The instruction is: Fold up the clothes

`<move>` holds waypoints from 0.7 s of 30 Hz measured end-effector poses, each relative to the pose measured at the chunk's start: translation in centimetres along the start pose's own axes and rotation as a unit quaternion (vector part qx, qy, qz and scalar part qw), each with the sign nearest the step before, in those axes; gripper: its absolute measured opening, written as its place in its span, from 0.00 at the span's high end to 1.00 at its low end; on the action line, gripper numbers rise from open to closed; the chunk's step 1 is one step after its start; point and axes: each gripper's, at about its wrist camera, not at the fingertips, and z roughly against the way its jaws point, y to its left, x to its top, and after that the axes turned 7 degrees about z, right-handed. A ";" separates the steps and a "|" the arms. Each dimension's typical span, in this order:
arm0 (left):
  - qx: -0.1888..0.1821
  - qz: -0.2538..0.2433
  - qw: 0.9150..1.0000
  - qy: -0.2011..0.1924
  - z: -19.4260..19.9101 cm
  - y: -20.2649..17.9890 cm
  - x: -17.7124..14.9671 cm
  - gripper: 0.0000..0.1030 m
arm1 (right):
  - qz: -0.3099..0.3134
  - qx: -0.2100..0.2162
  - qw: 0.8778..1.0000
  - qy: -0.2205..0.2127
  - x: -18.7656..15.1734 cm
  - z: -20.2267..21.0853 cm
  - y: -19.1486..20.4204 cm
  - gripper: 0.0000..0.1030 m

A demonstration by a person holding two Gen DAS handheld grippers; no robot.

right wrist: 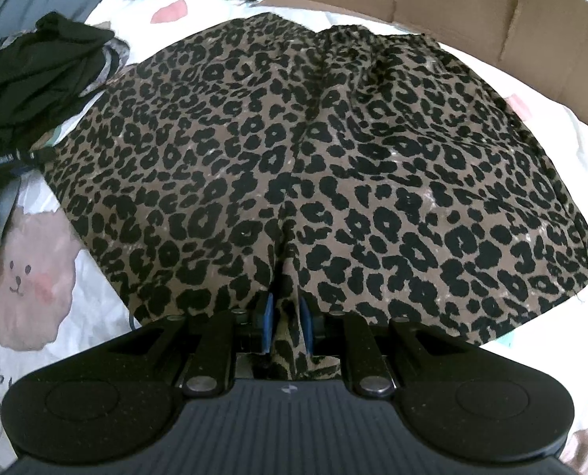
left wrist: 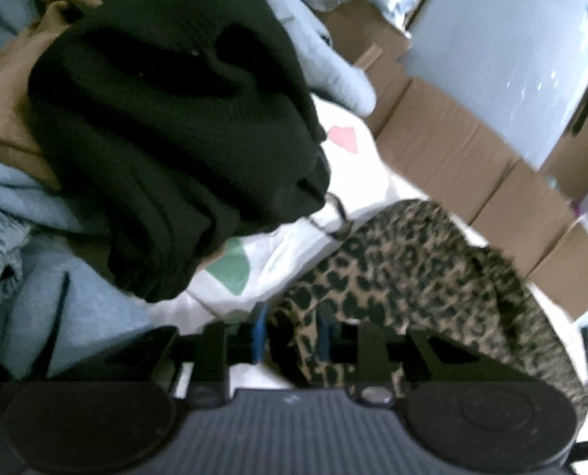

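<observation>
- While both grippers are at the near hem of the leopard-print garment [right wrist: 313,166], this garment lies spread flat on the white printed bed sheet [right wrist: 36,316], and its long axis runs away from the fingers toward the gathered waistband at the far side.
- At the far left of the left wrist view, a heap of unfolded clothes waits: a black knit garment [left wrist: 167,126] on top, with a tan piece [left wrist: 13,91] and pale blue fabric [left wrist: 56,297] under and beside it. The heap is close to the leopard-print garment, but I cannot tell if they touch.
- The left gripper [left wrist: 292,332] has its fingers narrowed on a corner of the leopard-print cloth; a fold of the cloth stands between the blue pads, and I judge it is pinched, though the picture is blurred here.
- The right gripper [right wrist: 286,324] is at the middle of the near hem, where the two legs meet. Its fingers are nearly closed, and a tuck of the leopard cloth is clearly held between the blue pads.
- Since both grippers hold the near edge, the coming move, in my judgement, is to carry this edge away, over the garment, toward the waistband.
- Behind the garment and to the right, a cardboard box [right wrist: 472,12] stands along the bed; what is inside it is not visible.
</observation>
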 end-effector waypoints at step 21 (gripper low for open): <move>-0.022 0.017 0.999 0.032 -1.1 1.2 -0.2 0.74 | 0.120 0.039 0.991 0.037 1.0 2.2 -3.6 0.80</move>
